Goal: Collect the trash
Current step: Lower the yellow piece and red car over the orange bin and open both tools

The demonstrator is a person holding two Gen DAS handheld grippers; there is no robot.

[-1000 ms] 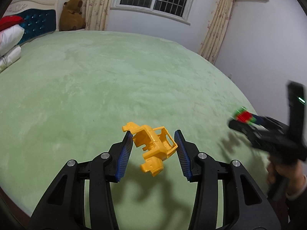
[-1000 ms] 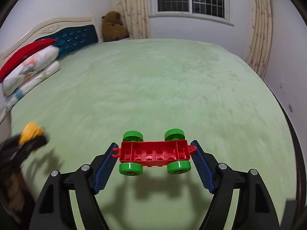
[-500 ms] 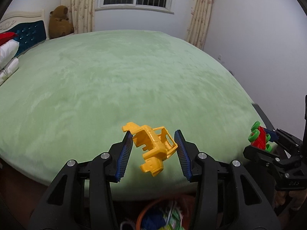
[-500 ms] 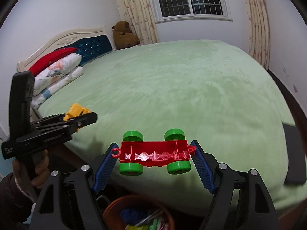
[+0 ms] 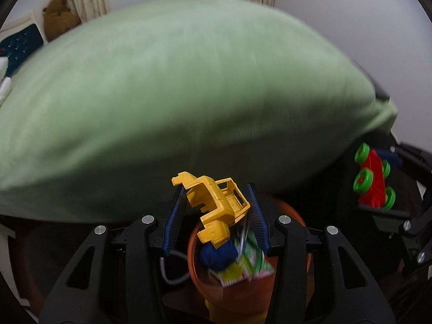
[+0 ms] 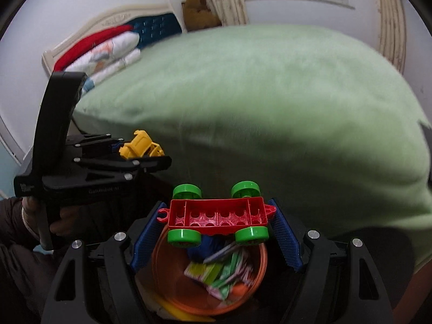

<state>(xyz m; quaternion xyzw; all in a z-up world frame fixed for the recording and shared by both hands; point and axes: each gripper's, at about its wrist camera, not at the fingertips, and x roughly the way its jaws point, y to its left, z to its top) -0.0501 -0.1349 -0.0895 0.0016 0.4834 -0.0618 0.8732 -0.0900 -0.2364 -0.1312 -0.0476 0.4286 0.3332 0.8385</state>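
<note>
My left gripper [image 5: 216,213] is shut on a yellow toy truck cab [image 5: 216,208] and holds it above an orange bin [image 5: 237,289]. My right gripper [image 6: 216,232] is shut on a red toy chassis with green wheels [image 6: 217,217], held over the same orange bin [image 6: 172,291]. The bin holds green and pink wrappers [image 6: 224,272] and a blue object [image 5: 216,253]. The right gripper with the chassis [image 5: 374,181] shows at the right of the left wrist view. The left gripper with the cab [image 6: 140,145] shows at the left of the right wrist view.
A bed with a green cover [image 5: 175,89] fills the space beyond the bin, its edge close above it. Pillows [image 6: 108,54] and a brown teddy bear [image 6: 198,10] lie at the headboard. A grey cable [image 5: 172,272] lies left of the bin.
Both grippers have pulled back off the bed and tilted down. The orange bin has come fully into view under both held toys.
</note>
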